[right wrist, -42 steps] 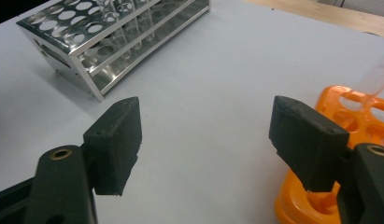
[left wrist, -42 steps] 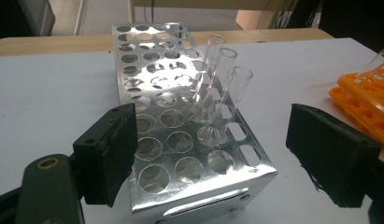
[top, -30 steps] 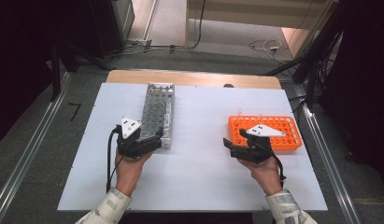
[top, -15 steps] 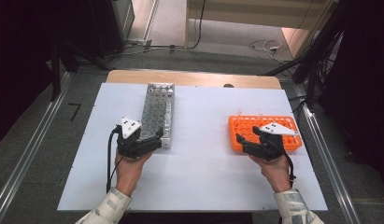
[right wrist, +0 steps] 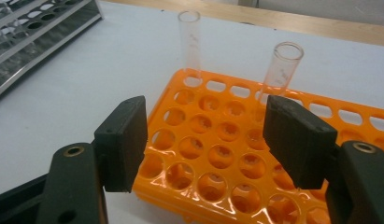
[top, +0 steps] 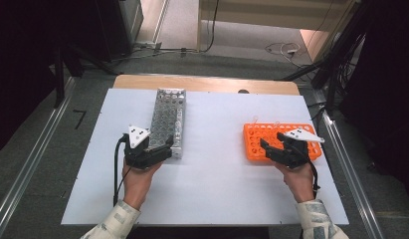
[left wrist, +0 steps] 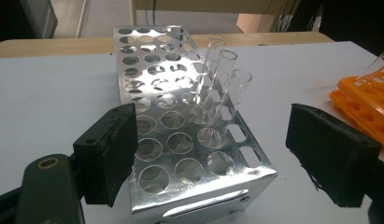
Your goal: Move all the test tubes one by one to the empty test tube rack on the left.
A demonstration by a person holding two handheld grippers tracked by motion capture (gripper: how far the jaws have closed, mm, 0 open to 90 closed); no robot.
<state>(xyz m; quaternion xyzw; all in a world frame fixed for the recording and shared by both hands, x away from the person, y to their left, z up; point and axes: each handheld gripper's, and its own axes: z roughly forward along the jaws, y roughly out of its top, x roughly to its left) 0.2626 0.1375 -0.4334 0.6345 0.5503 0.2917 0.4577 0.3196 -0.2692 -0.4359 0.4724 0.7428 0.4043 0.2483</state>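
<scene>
Looking down from the high view, the left gripper (top: 164, 149) rests open at the near end of the metal rack (top: 168, 115), while the right gripper (top: 272, 148) sits over the near edge of the orange rack (top: 256, 135) on the white table (top: 217, 179). Compared with a second ago, the right hand has slid sideways along the orange rack; the left hand has not moved.

From the left gripper view, its jaws stand wide apart and empty, the metal rack between them, with three glass tubes (left wrist: 236, 88) upright in a row beyond.

From the right gripper view, the jaws have just been closing slightly, yet nothing is clamped; two tubes (right wrist: 284, 65) stand farther back in the orange rack. My guess is a tube transfer is under way; next comes reaching forward and closing on one tube.
</scene>
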